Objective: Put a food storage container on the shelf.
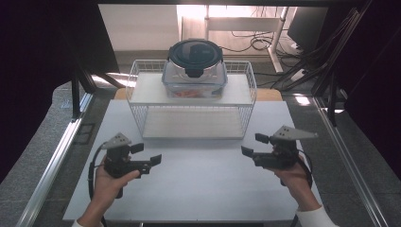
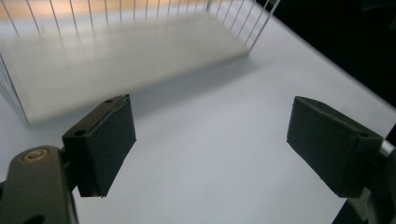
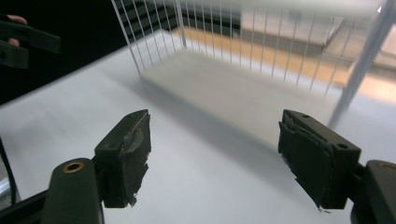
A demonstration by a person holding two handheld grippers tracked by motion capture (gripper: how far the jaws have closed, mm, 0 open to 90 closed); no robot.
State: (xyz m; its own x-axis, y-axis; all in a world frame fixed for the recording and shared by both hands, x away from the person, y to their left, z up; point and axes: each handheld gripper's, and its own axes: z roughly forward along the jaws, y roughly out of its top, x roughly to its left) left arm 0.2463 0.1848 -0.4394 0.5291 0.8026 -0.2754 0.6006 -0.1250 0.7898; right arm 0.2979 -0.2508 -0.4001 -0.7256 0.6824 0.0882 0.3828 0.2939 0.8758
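Nothing is handled yet: the left gripper [image 1: 145,154] and right gripper [image 1: 253,146] hover wide and empty, the clear dark-lidded food container [image 1: 194,71] at 12 o'clock untouched on the white wire rack [image 1: 142,120].

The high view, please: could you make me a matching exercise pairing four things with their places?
Things:
1. container
2. rack
3. left gripper
4. right gripper

Places:
A. standing on the white table
B. near right, jaws open
C. on the rack's top shelf
D. near left, jaws open

Pairs: 1-C, 2-A, 3-D, 4-B
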